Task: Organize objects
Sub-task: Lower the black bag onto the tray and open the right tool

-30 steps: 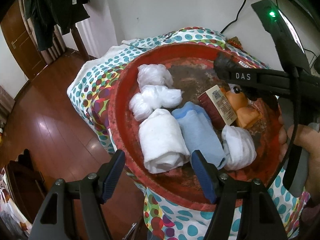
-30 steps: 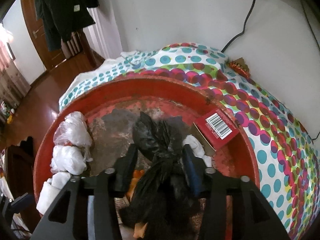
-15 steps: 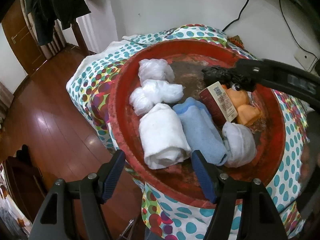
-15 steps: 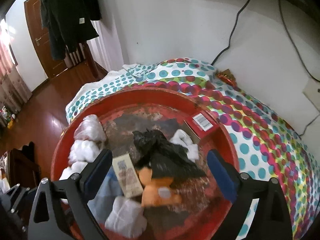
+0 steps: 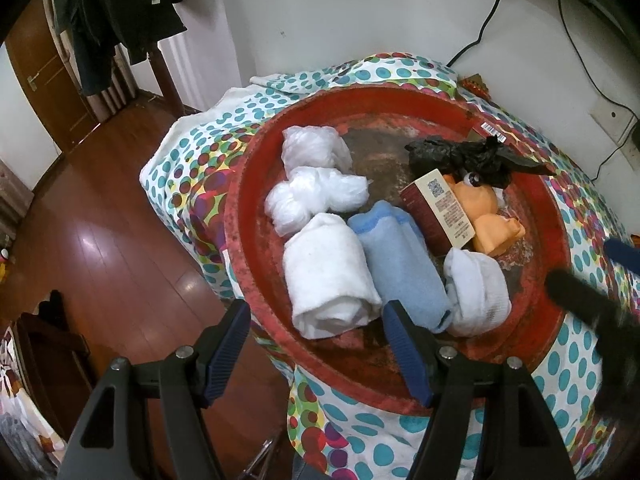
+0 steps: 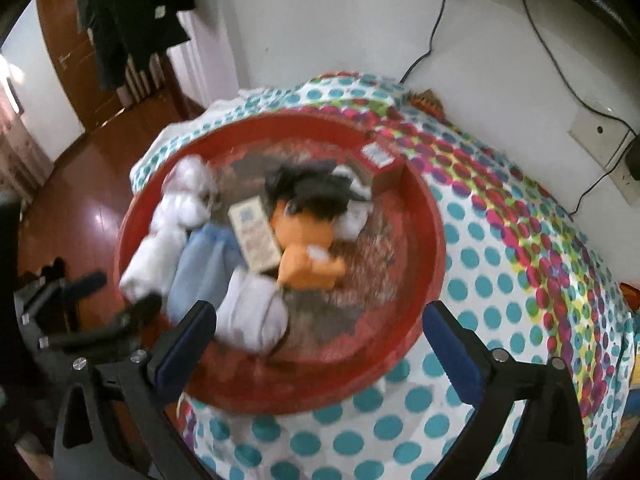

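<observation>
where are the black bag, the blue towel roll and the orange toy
black bag (image 5: 460, 156), left wrist view, on its crumpled middle
blue towel roll (image 5: 400, 268), left wrist view, on the middle of the roll
orange toy (image 6: 304, 236), right wrist view, on its body below the bag

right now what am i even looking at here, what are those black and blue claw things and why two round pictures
Each claw is a hand-held two-finger gripper with a fisheye camera looking along its fingers, so there are two round pictures. The left gripper and right gripper are both open and hold nothing. Below them a red basin sits on a dotted cloth. Inside lie a white towel roll, a blue towel roll, white plastic bags, a black bag, an orange toy and a small box.
</observation>
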`<action>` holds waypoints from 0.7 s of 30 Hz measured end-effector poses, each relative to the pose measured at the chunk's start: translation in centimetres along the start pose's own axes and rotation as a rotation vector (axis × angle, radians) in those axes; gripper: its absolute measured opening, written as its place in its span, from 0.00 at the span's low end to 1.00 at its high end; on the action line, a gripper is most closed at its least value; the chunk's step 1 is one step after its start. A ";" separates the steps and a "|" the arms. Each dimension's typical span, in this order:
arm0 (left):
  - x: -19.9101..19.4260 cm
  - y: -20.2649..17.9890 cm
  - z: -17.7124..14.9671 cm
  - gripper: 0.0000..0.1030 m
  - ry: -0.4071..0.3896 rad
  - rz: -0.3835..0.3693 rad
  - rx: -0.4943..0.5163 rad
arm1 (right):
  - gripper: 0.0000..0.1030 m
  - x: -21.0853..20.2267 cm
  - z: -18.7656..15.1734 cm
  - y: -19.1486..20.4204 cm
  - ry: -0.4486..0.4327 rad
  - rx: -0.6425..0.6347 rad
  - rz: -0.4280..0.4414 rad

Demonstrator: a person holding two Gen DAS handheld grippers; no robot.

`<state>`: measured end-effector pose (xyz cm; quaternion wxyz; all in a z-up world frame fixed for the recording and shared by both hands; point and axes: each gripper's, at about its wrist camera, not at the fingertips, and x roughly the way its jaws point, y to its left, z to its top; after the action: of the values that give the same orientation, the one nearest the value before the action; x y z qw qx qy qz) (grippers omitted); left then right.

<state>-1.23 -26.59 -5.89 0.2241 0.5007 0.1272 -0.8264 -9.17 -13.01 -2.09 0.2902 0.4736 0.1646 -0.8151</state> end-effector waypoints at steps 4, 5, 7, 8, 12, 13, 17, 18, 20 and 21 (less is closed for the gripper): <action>-0.3 -0.1 0.1 0.69 -0.006 0.009 0.005 | 1.00 0.4 -1.4 0.8 0.032 -0.034 -0.001; -0.4 -0.2 0.1 0.69 -0.005 0.010 0.006 | 1.00 0.5 -1.7 1.0 0.038 -0.036 -0.003; -0.5 -0.2 0.1 0.69 -0.006 0.012 0.004 | 1.00 0.6 -2.0 1.1 0.048 -0.033 0.002; -0.6 -0.2 0.1 0.69 -0.007 0.012 0.004 | 1.00 0.6 -2.0 1.0 0.049 -0.029 0.005; -0.9 -0.2 0.1 0.69 -0.008 0.019 0.003 | 1.00 0.4 -2.1 0.9 0.055 -0.015 0.013; -1.0 -0.2 0.1 0.69 -0.010 0.019 0.002 | 1.00 0.3 -2.1 0.9 0.053 -0.012 0.014; -1.5 -0.2 0.1 0.69 -0.014 0.004 -0.007 | 1.00 0.3 -2.1 1.0 0.057 -0.016 0.011; -1.6 -0.3 0.1 0.69 -0.016 0.004 -0.007 | 1.00 0.2 -2.3 1.1 0.058 -0.019 0.010; -1.7 -0.3 0.1 0.69 -0.023 0.009 -0.011 | 1.00 0.2 -2.4 1.2 0.062 -0.023 0.009; -1.8 -0.4 0.2 0.69 -0.022 0.009 -0.010 | 1.00 0.2 -2.4 1.2 0.063 -0.022 0.009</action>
<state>-0.84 -25.88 -4.26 0.2318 0.4909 0.1268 -0.8302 -6.84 -12.67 -3.46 0.2937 0.4965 0.1806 -0.7966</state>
